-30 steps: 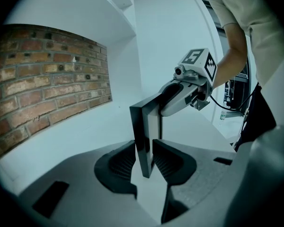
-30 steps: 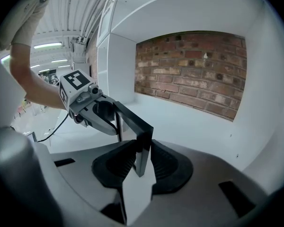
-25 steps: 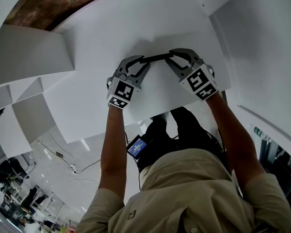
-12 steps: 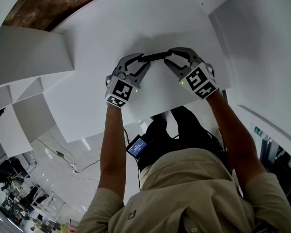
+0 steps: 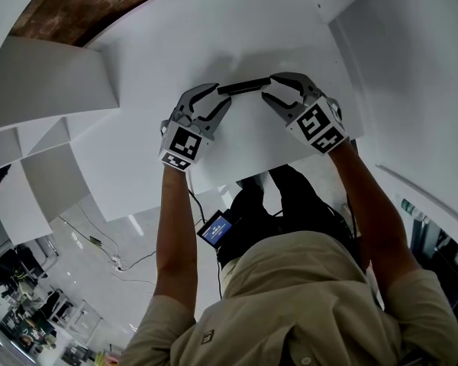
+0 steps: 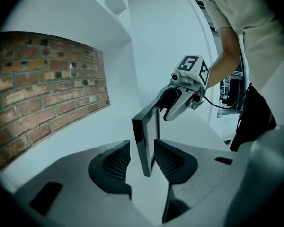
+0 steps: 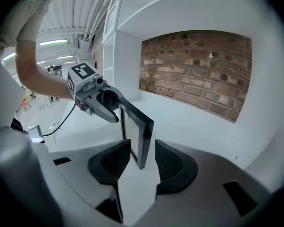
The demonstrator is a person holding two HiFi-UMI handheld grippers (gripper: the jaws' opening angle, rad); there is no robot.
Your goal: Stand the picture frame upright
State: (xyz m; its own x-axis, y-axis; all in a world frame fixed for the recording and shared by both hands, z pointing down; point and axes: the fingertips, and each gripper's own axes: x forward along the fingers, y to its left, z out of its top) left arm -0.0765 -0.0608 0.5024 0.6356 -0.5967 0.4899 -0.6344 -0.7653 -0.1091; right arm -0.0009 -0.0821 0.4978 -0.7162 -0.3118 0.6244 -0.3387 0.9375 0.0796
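Note:
A black picture frame (image 5: pixel 244 86) stands upright on its edge on the white shelf (image 5: pixel 214 36). My left gripper (image 5: pixel 220 96) is at its left end and my right gripper (image 5: pixel 269 88) at its right end. In the left gripper view the frame (image 6: pixel 146 141) sits between my spread jaws, with the right gripper (image 6: pixel 173 105) behind it. The right gripper view shows the frame (image 7: pixel 136 134) with a gap on each side and the left gripper (image 7: pixel 106 105) at its far end. Both pairs of jaws have just been opening, and neither presses on the frame.
A brick wall (image 7: pixel 199 70) closes the back of the shelf bay, with white side walls (image 5: pixel 412 67) to the left and right. The shelf's front edge (image 5: pixel 237 178) runs just below my hands. A small lit device (image 5: pixel 216 231) hangs at the person's waist.
Both grippers' jaws stand wider than before. The left gripper has slid a little to the left, the right one slightly to the right. The frame keeps standing in place.

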